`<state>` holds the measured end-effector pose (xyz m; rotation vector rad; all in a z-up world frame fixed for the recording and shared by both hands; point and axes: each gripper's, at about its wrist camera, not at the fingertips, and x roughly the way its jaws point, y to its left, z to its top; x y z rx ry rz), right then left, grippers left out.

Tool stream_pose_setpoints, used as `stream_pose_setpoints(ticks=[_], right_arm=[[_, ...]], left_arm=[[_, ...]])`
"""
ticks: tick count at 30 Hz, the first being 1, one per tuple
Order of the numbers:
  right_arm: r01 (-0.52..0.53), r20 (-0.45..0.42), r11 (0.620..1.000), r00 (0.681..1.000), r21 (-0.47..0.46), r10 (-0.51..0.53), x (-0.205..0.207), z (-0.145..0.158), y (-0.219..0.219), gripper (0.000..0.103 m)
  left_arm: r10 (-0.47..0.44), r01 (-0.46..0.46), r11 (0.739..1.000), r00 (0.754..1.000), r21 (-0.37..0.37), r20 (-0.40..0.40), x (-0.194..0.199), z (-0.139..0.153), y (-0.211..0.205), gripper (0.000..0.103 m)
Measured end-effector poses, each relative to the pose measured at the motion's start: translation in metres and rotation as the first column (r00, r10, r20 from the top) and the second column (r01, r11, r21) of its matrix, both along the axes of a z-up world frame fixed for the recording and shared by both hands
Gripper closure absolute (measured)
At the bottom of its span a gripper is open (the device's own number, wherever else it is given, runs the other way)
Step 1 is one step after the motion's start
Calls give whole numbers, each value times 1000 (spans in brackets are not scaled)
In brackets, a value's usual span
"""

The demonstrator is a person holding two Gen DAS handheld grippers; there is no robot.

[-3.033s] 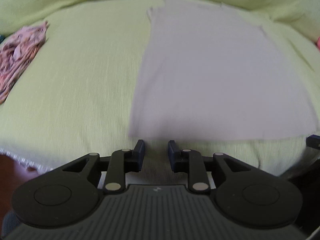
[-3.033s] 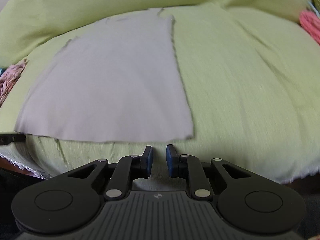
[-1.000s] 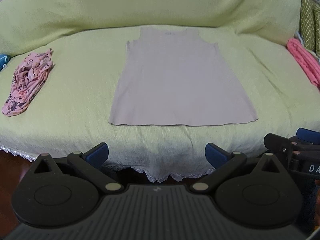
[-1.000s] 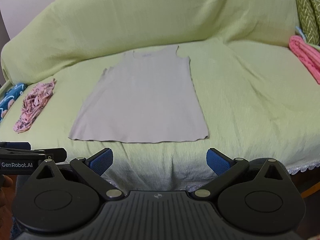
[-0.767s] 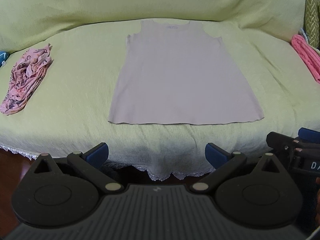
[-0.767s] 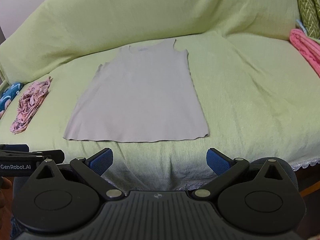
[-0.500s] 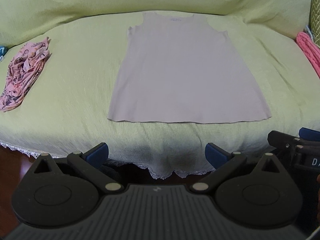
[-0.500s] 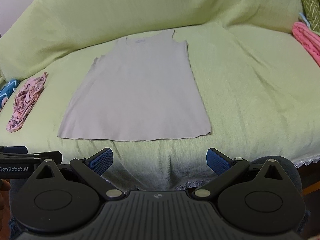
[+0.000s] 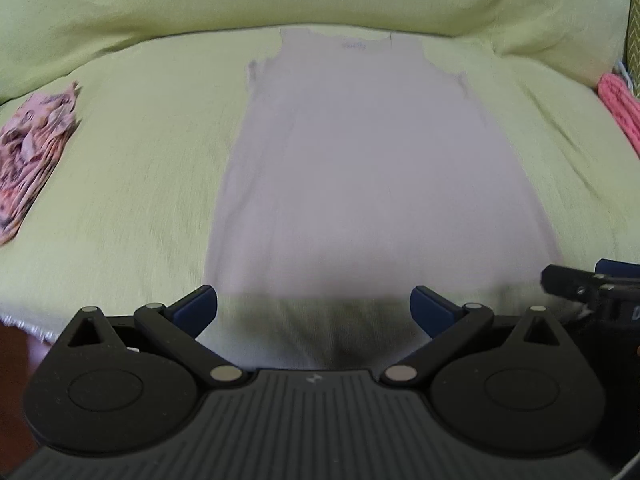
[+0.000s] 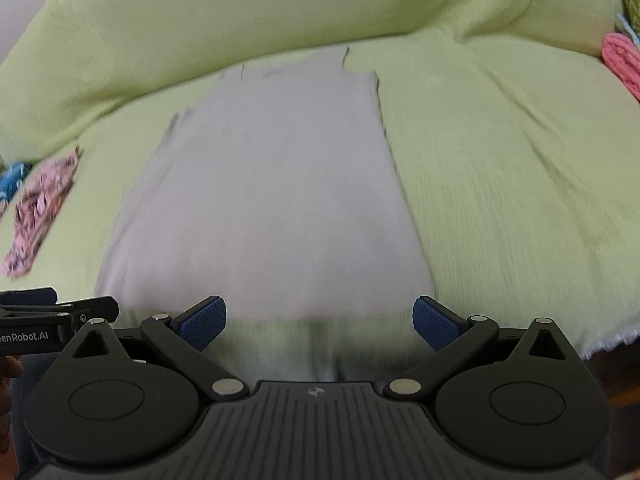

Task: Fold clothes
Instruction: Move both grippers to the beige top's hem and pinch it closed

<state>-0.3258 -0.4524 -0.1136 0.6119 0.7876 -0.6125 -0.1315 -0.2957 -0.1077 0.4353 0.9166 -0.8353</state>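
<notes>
So that its near hem can be pinched, the flat tank top (image 9: 372, 168) is faced by both spread, empty grippers: left gripper (image 9: 314, 306), right gripper (image 10: 320, 318).

Each of the tongs is matte black: a ribbed, dark grey central housing with a small pale logo, flanked by two round discs with shallow circular recesses, from which angled link arms run forward, pinned with silver rivets. The left tongs (image 9: 314, 307) and the right tongs (image 10: 320, 318) both end in blue fingers (image 10: 202, 322) with a fine cross-hatched grip texture. White lettering reading "enRobot.AI" marks the side of the left unit in the right wrist view.
</notes>
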Motion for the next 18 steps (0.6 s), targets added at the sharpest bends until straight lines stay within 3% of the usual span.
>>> stream_pose_setpoints(ticks=[4, 10, 13, 15, 17, 18], right_arm=[[22, 231, 1000, 973, -19, -16, -5, 5, -38, 1], [6, 303, 998, 953, 55, -23, 16, -18, -121, 1], [-76, 229, 997, 970, -4, 75, 44, -26, -161, 4], [-135, 180, 990, 974, -44, 140, 65, -31, -187, 19], [-195, 134, 977, 970, -81, 204, 88, -37, -213, 27], [-215, 114, 972, 968, -96, 225, 99, -39, -226, 37]], left_arm=[[-54, 56, 998, 997, -30, 51, 32, 3, -24, 1], [-166, 170, 985, 982, -41, 94, 96, 6, -77, 5], [-234, 240, 968, 969, -77, 84, 139, 8, -109, 17], [-270, 276, 957, 960, -92, 72, 172, 8, -136, 38], [-292, 298, 949, 954, -102, 70, 205, 5, -165, 52], [-302, 307, 945, 951, -108, 66, 221, 3, -181, 61]])
